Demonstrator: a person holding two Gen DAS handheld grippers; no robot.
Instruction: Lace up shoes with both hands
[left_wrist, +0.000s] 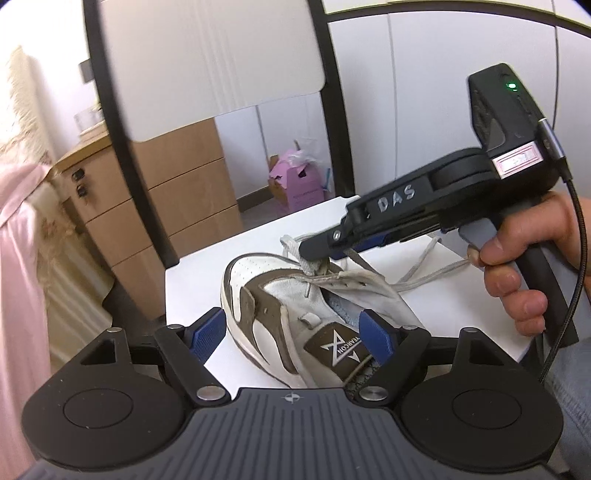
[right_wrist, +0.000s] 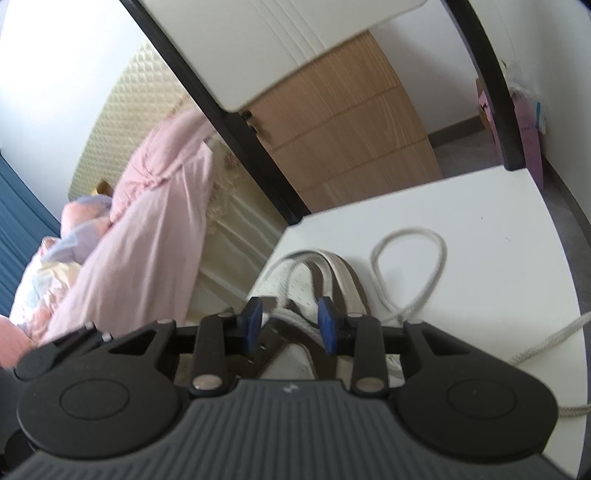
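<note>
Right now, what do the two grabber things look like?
Both are black plastic tools with blue ridged fingertips and silver screws. The right gripper, seen from the side, looks like a pistol with a grey trigger, "DAS" written in silver, a small green light, a pinkish label and a black cable. The left gripper has a grey ribbed top with a crosshair mark.

A white table (left_wrist: 207, 266) sits in the middle of the left wrist view. Behind it stands a chair with a white back (left_wrist: 207, 62) and black bars (left_wrist: 336, 122). At the left is a wooden set of drawers (left_wrist: 184, 199), and a pink blanket (right_wrist: 147, 229) lies at the left of the right wrist view. A pink box (left_wrist: 299, 184), maybe with plastic inside, sits on the floor by white cupboard doors (left_wrist: 424, 110).
</note>
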